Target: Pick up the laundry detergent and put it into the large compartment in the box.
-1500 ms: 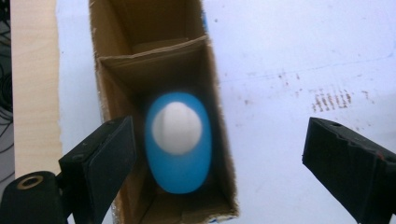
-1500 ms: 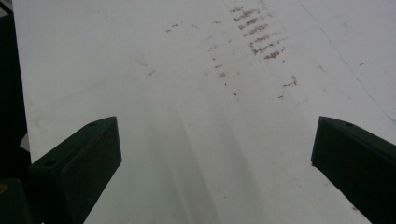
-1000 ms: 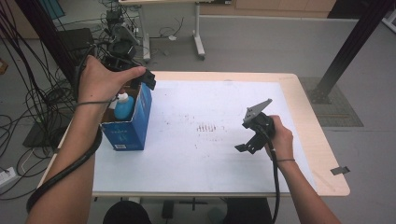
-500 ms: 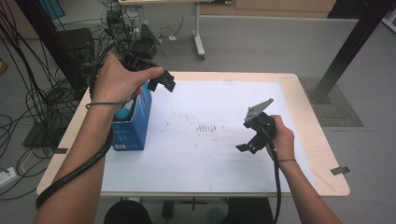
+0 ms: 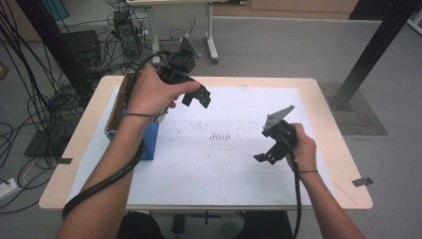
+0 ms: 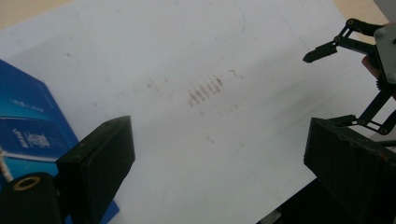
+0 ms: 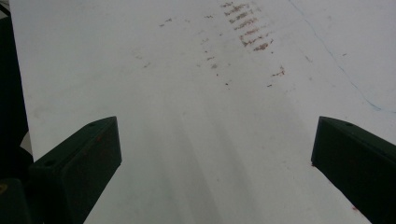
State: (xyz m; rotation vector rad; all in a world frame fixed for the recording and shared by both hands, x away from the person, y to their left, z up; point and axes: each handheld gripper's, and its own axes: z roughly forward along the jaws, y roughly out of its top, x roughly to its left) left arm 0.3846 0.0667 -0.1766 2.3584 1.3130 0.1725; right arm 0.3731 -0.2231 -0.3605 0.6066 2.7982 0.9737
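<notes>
My left gripper [image 5: 198,98] hangs above the white sheet [image 5: 229,169], just right of a blue box [image 5: 148,140] at the table's left side; its jaws stand wide apart with nothing between them. In the left gripper view [image 6: 219,163] the blue box [image 6: 28,126] lies at the lower left and the other gripper [image 6: 355,79] shows at the right. My right gripper [image 5: 266,155] rests low over the sheet at the right, jaws wide apart and empty. The right gripper view [image 7: 215,163] looks down on bare white sheet with brown smudges [image 7: 247,28].
A patch of brown marks [image 5: 221,136] sits mid-sheet between the grippers. The wooden table [image 5: 343,164] ends close to the sheet on all sides. Cables and equipment [image 5: 124,35] crowd the floor at the back left; a black post [image 5: 368,55] stands at the back right.
My left hand has lifted away from the blue box and swung right and forward over the sheet, empty. The right gripper has stayed in place.
</notes>
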